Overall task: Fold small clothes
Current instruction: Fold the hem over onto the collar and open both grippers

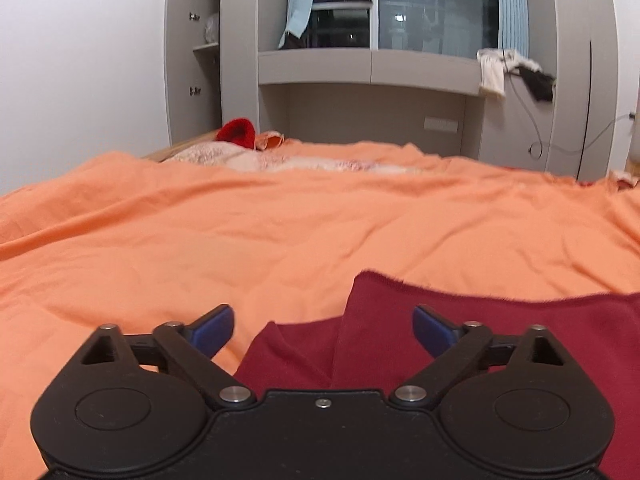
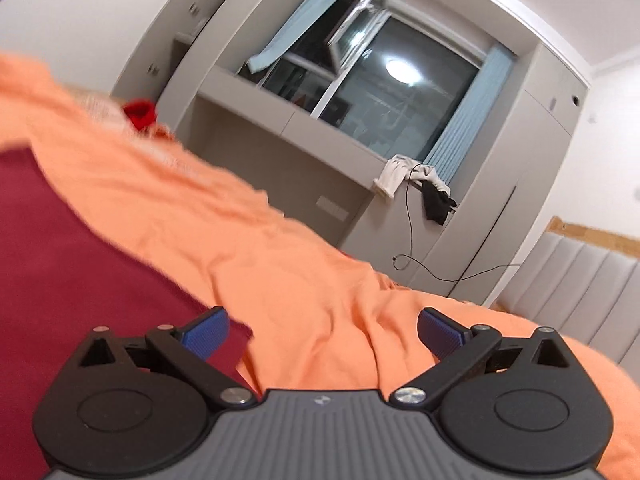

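Note:
A dark red garment (image 1: 460,320) lies flat on the orange bedspread (image 1: 280,220), with a folded flap near its left end. My left gripper (image 1: 323,330) is open and empty, low over the garment's left edge. In the right wrist view the same garment (image 2: 60,260) lies at the left on the orange bedspread (image 2: 320,280). My right gripper (image 2: 323,332) is open and empty, tilted, with its left fingertip over the garment's right corner.
A bright red item (image 1: 237,132) and a pale fluffy cloth (image 1: 216,154) lie at the bed's far end. Grey cabinets and a window ledge (image 1: 368,66) stand behind, with clothes (image 1: 496,70) hanging off it. A padded headboard (image 2: 580,280) is at the right.

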### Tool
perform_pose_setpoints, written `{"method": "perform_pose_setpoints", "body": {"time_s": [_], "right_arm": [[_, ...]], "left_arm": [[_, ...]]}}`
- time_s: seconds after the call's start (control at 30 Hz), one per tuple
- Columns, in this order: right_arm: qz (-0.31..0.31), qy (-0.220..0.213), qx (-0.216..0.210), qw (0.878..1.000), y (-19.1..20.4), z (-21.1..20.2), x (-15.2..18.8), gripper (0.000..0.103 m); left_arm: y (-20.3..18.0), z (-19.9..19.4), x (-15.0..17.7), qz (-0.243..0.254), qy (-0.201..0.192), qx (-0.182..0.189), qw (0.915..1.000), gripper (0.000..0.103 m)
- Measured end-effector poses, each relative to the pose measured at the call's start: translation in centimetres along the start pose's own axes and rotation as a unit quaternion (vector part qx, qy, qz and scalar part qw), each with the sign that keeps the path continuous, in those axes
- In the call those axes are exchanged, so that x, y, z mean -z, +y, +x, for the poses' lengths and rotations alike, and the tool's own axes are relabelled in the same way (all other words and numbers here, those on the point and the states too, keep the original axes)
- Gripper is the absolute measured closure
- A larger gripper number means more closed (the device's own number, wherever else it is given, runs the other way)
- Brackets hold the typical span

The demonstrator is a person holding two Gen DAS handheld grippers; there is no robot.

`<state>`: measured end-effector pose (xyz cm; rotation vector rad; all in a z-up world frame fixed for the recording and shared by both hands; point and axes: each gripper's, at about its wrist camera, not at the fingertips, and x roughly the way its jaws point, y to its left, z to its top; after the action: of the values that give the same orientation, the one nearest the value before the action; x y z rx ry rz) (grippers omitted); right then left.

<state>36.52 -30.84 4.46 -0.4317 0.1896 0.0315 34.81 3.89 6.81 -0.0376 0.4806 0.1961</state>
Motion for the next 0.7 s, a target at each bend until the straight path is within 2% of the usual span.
{"method": "perform_pose_setpoints", "body": {"time_s": [0.13,0.27,0.47,0.7], "right_arm": [[0.091,-0.019,-0.059,0.994,-0.4,-2.8,-0.9,0.000],[0.148,-0.025,-0.110,0.982,0.3,-4.9,-1.1,0.000],[0.179,-0.022,-0.166,0.970,1.8,-6.5,-1.1,0.000],[0.160,-0.012,-0.190,0.969,4.1,-7.9,-0.4,0.000]], "left_arm": [[-0.1,-1.2,-0.2,-0.001,-0.016,0.003,0.9999,0.001],[0.0,-1.6,0.1,-0.004,-0.014,0.006,0.9999,0.001],[1.4,-4.6,1.2,-0.031,-0.031,0.022,0.9988,0.001],[3.8,-8.9,4.4,-0.069,-0.038,0.047,0.9958,0.001]]}}
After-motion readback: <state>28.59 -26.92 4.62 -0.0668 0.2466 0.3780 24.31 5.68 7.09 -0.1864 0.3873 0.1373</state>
